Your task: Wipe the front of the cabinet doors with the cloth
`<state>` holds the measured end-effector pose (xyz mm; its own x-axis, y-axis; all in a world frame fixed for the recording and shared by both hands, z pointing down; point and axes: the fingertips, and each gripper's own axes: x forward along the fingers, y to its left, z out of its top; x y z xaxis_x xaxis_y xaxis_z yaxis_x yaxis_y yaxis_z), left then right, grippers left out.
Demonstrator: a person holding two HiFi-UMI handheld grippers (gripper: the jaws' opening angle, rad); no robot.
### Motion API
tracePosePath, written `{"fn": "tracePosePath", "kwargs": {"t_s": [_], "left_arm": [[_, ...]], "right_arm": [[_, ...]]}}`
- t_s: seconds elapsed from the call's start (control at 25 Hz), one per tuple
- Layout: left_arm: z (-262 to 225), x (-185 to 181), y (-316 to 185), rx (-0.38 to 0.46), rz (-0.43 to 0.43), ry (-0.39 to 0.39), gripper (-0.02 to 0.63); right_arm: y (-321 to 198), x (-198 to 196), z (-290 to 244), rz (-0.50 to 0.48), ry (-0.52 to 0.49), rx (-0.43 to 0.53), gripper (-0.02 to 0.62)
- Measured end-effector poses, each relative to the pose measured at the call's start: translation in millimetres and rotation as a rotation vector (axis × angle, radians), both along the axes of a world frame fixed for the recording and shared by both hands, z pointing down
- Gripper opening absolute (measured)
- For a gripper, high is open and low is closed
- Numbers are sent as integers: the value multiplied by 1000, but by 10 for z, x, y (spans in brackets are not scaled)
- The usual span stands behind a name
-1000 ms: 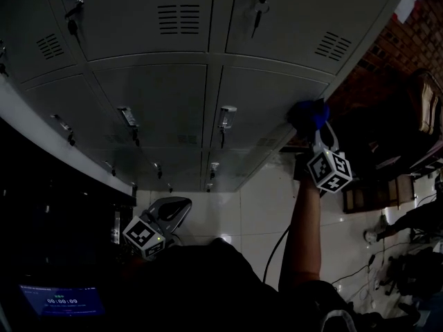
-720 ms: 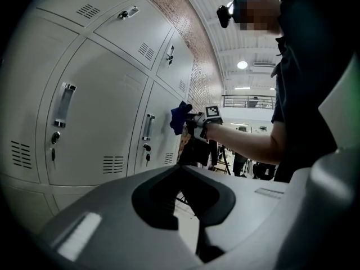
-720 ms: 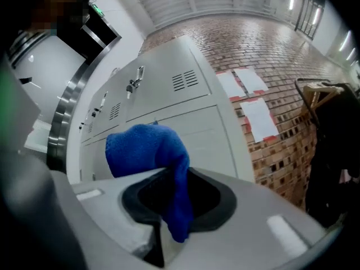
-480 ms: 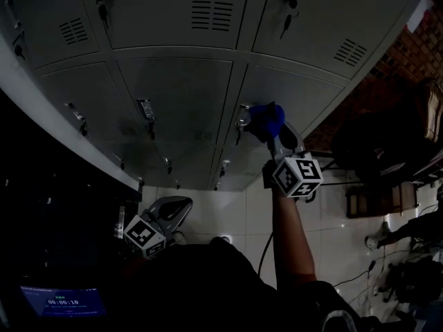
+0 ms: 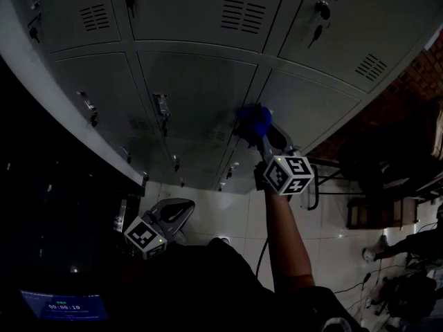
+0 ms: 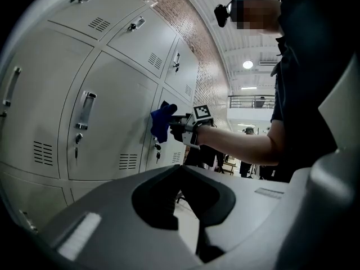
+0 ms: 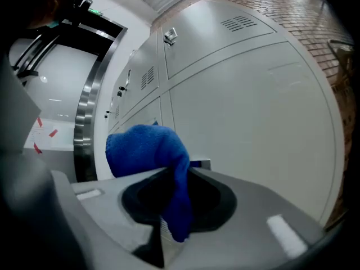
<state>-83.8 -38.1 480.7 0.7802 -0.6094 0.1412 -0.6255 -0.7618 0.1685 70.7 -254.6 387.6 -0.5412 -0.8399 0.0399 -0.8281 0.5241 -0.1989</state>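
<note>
Dim downward view of a bank of grey cabinet doors [image 5: 201, 88] filling the upper frame. At centre, my right gripper [image 5: 260, 137] is clenched on a bunched blue cloth [image 5: 253, 121], which appears pressed near the seam between two middle doors. In the right gripper view only a narrow fold of cloth hangs between the jaws, and the bulk bulges above them. My left gripper [image 5: 168, 213], lower left, is closed on nothing and hangs well away from the doors.

Risks, as I judge them:
- The thin pinch could let friction drag the cloth free.
- The wad could snag on a latch handle [image 5: 161, 106] or a hanging key [image 6: 157, 154].
- If the cloth shifts, bare jaw edges could scrape the paint.
</note>
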Motion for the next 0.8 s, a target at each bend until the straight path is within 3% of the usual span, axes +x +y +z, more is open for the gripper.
{"fn": "tracePosePath", "kwargs": {"t_s": [0.36,0.8], "left_arm": [[-14,53,-25,2,2,1,0],[-24,239,-117,0,27,-5,0]], "right_arm": [[-199,339,80,70,54,-12,69],[-204,913,101,148,44,-18,69]]}}
